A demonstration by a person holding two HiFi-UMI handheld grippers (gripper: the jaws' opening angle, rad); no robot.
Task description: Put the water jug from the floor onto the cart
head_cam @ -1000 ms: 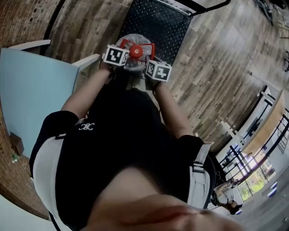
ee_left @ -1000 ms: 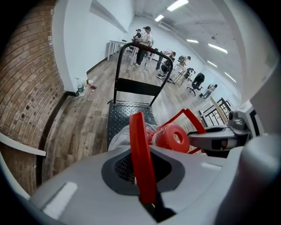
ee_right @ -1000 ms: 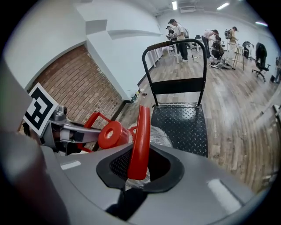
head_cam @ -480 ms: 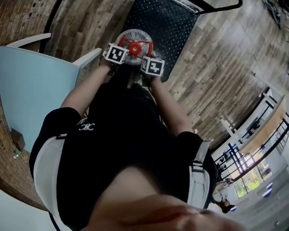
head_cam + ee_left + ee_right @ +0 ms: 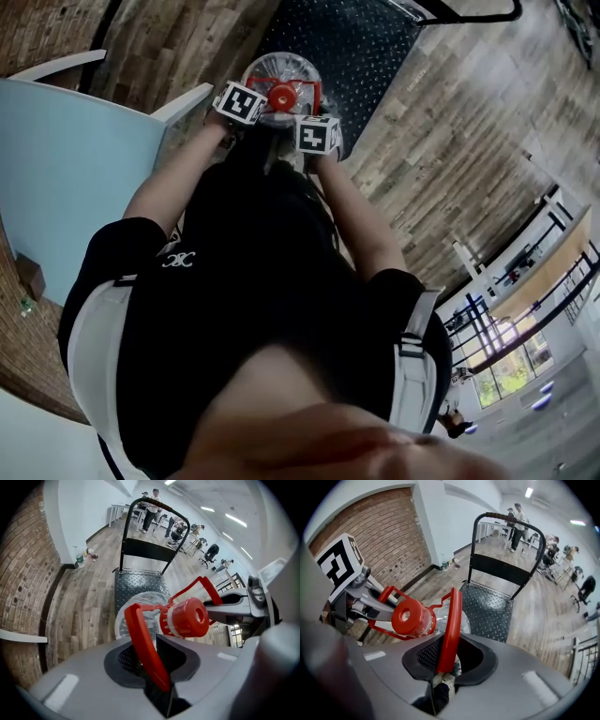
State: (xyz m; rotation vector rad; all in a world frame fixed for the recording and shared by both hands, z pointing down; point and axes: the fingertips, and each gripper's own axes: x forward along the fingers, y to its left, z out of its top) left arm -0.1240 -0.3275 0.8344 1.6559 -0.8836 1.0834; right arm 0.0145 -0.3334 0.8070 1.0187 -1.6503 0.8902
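- The left gripper (image 5: 149, 660) is straddling one limb of the red handle (image 5: 140, 634). Its jaws have just been opening, and the strap is lying loose in the gap with the pads looking clear of it, so it reads as let go.
- The water jug (image 5: 279, 67) is sitting at the top centre of the head view, with its red cap (image 5: 281, 94) between the two grippers. It seems to be resting on the near end of the cart (image 5: 361, 47), though its base is hidden.
- The right gripper (image 5: 447, 660) is mirroring that on the other limb. Its jaws have also just been opening, and the strap is standing between them with dark space beside it, so it too looks released.
- I'm judging the lift as done. What's remaining is drawing both grippers off the handle.
- At the left of the head view, a pale blue panel (image 5: 66, 169) is crowding the left forearm, with a brick wall (image 5: 23, 573) beyond it.
- The cart's push bar (image 5: 506, 520) is standing at its far end, well away from the jug.
- People (image 5: 516, 515) are milling far back across the wood floor (image 5: 450, 141).
- The handle limbs are the likeliest snag on the way out.
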